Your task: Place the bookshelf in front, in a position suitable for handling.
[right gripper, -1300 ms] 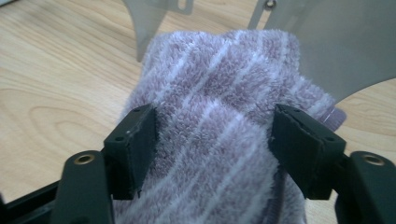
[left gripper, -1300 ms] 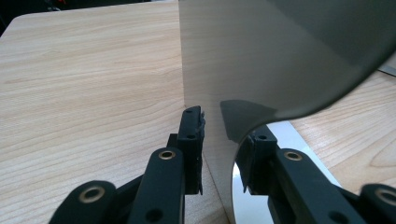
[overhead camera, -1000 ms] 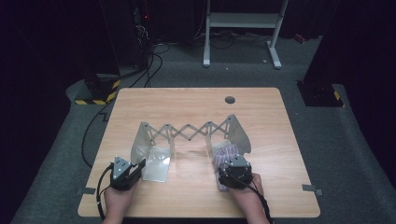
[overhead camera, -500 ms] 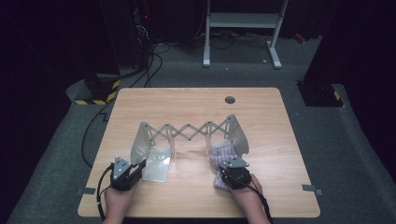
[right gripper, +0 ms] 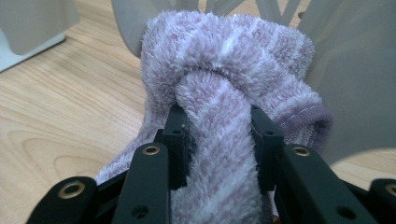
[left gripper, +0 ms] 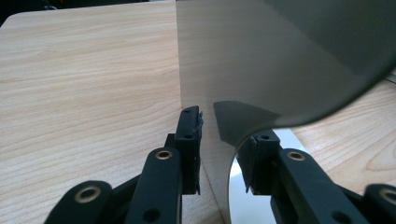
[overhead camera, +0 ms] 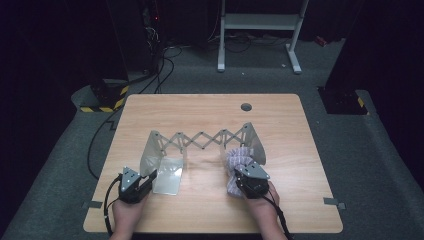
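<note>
A silver expanding rack (overhead camera: pixel 202 140) stands mid-table, a scissor lattice between two end plates. A lilac striped towel (overhead camera: pixel 239 157), rolled, lies against the right end plate (overhead camera: pixel 255 142). My right gripper (overhead camera: pixel 239 172) is shut on the towel (right gripper: pixel 224 51); its jaws have just been closing and both pads press into the roll. My left gripper (overhead camera: pixel 150 176) is at the flat foot of the left end plate (overhead camera: pixel 167 175). In the left gripper view the plate (left gripper: pixel 280 60) has its curved corner between the jaws of that gripper (left gripper: pixel 224 130), which have just opened a little, and the left pad stands clear of the metal.
The wooden table (overhead camera: pixel 210 215) has a cable hole (overhead camera: pixel 246 106) near its far edge. Beyond it on the dark floor are a white stand (overhead camera: pixel 257 22), loose cables (overhead camera: pixel 150 75) and a yellow-black striped block (overhead camera: pixel 102 105). Both hands rest near the table's front edge.
</note>
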A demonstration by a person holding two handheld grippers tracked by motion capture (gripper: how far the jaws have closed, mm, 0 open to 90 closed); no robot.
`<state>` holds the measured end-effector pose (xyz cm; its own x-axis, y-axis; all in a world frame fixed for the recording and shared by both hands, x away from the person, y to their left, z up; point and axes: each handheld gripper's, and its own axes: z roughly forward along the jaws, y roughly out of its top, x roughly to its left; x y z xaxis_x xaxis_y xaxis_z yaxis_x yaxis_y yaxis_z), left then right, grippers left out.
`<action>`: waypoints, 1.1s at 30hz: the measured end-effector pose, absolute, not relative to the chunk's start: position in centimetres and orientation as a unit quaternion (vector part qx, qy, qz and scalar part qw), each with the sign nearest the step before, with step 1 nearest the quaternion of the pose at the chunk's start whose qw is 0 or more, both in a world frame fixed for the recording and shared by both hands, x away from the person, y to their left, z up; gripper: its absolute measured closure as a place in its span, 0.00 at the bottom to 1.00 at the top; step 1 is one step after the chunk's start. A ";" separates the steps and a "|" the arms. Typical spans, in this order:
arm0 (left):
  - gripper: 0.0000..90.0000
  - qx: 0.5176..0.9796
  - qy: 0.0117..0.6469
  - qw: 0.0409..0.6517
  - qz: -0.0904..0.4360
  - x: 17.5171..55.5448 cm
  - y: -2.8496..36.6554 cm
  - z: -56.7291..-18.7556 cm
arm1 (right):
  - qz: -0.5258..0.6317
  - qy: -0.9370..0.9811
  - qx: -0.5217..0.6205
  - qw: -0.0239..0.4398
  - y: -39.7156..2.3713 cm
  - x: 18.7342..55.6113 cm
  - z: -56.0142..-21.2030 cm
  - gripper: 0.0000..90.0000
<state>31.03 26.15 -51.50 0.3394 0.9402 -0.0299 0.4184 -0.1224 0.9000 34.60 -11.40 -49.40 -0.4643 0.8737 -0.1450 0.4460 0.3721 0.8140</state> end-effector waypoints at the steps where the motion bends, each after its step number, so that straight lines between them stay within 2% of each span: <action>1: 0.78 0.689 0.493 0.443 0.295 31.1 26.1 -51.5 | 0.360 0.775 0.428 0.294 -11.2 34.9 -49.6 0.73; 3: 0.78 0.689 0.491 0.444 0.295 31.3 26.0 -51.4 | 0.355 0.780 0.434 0.280 -10.5 35.6 -50.1 0.73; 15: 0.84 0.687 0.492 0.445 0.297 31.5 25.9 -51.3 | 0.356 0.787 0.419 0.281 -8.7 36.5 -50.1 0.73; 25: 0.82 0.688 0.491 0.446 0.294 31.4 25.9 -51.3 | 0.409 0.758 0.394 0.321 -8.6 35.7 -45.3 0.73; 29: 0.80 0.689 0.491 0.446 0.291 31.4 26.0 -51.4 | 0.438 0.738 0.380 0.346 -8.6 35.6 -42.0 0.73; 33: 0.79 0.690 0.491 0.447 0.287 31.4 26.0 -51.5 | 0.434 0.739 0.381 0.348 -8.2 36.2 -41.4 0.73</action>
